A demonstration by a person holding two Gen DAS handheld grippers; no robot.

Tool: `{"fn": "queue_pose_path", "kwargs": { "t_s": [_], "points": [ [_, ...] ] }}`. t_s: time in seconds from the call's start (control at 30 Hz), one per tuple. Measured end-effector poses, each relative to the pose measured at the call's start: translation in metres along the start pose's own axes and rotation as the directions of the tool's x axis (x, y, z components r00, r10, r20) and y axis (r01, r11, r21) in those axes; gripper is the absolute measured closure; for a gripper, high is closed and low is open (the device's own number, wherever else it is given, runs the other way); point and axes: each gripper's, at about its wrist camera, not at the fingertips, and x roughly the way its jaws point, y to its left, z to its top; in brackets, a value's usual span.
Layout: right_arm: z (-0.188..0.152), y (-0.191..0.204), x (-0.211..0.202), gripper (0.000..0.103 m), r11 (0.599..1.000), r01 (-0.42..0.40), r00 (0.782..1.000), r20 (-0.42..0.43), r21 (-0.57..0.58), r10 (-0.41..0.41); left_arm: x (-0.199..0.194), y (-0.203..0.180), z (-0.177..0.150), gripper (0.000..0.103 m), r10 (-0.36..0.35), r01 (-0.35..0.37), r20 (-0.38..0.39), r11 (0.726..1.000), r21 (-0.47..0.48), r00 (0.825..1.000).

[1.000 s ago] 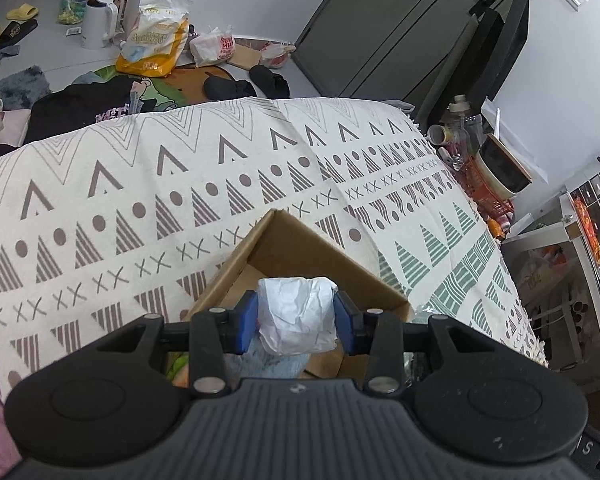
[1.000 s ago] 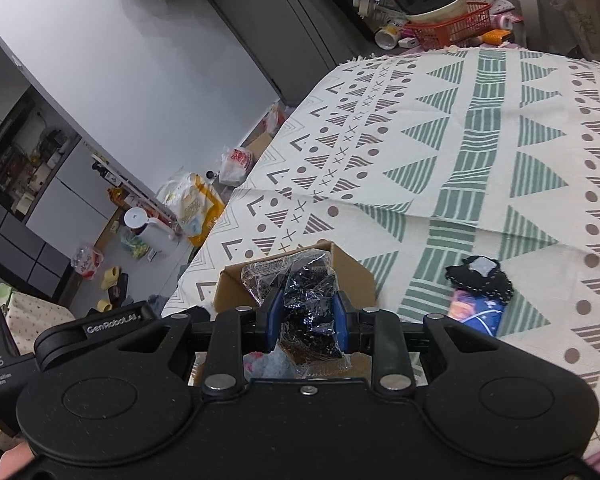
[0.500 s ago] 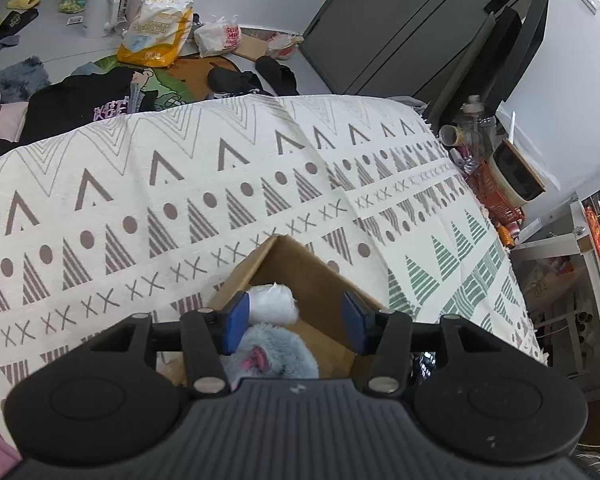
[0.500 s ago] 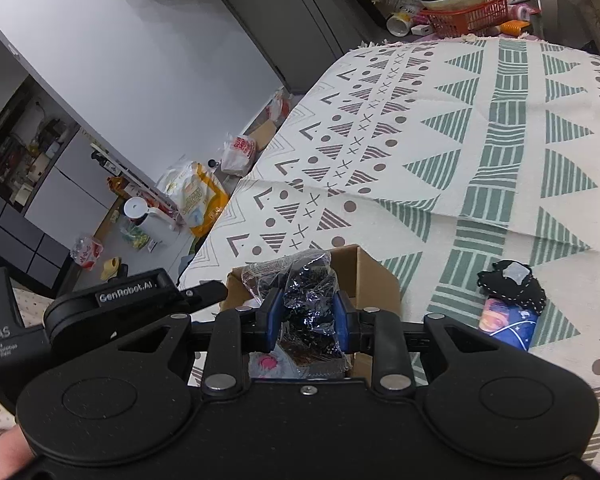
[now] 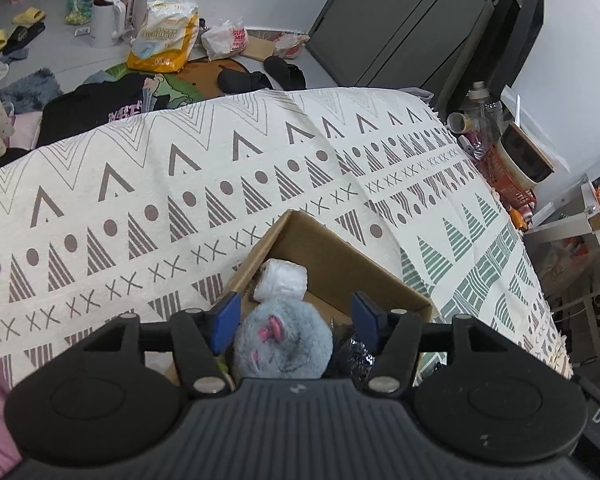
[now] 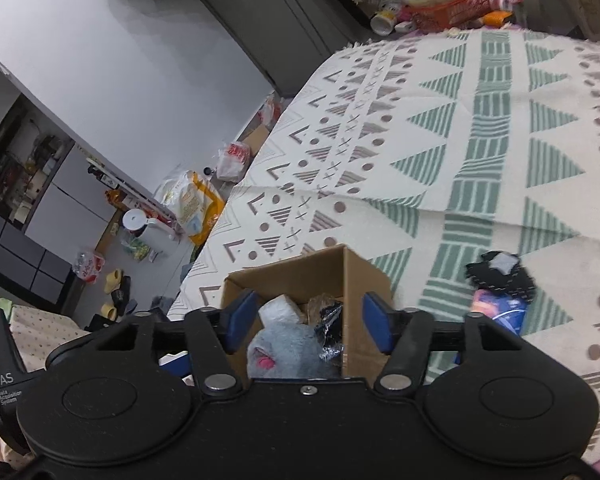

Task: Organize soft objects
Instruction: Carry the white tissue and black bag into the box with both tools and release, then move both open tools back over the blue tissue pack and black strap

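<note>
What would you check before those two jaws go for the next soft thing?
1. Left gripper empty, jaws apart: ok.
2. Right gripper empty, jaws apart: ok.
3. White wrapped bundle, grey plush toy and black crinkly plastic bag inside the brown cardboard box: ok.
4. Items left outside: not ok; a black dotted fabric piece on a blue packet lies on the patterned cloth.
5. Room left in box: cannot tell.
</note>
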Motion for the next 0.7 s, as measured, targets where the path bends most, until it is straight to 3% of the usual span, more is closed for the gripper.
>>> {"fn": "queue_pose_path", "kwargs": {
  "t_s": [0.1,0.2,0.53,0.7],
  "points": [
    [-0.001,-0.006,-0.011,0.023,0.999,0.03,0.999,0.022,-0.01,-0.03,-0.004,-0.007,-0.006,0.035,0.01,-0.01,0.009,1.0,0.02,1.0],
    [0.0,-0.015,-0.019,0.017,0.999,0.053,0.998,0.02,-0.007,-0.053,-0.008,-0.015,-0.012,0.033,0.018,-0.018,0.017,0.999,0.032,1.0],
    [0.003,-0.047,-0.047,0.0,0.995,0.101,0.994,0.047,-0.001,-0.101,-0.022,-0.044,-0.031,0.022,0.016,-0.02,0.046,0.996,0.09,0.999],
    [0.006,-0.068,-0.056,0.0,0.995,0.087,0.995,0.046,0.047,-0.089,-0.026,-0.061,-0.038,0.017,0.01,-0.015,0.047,0.992,0.125,0.999]
  ]
}}
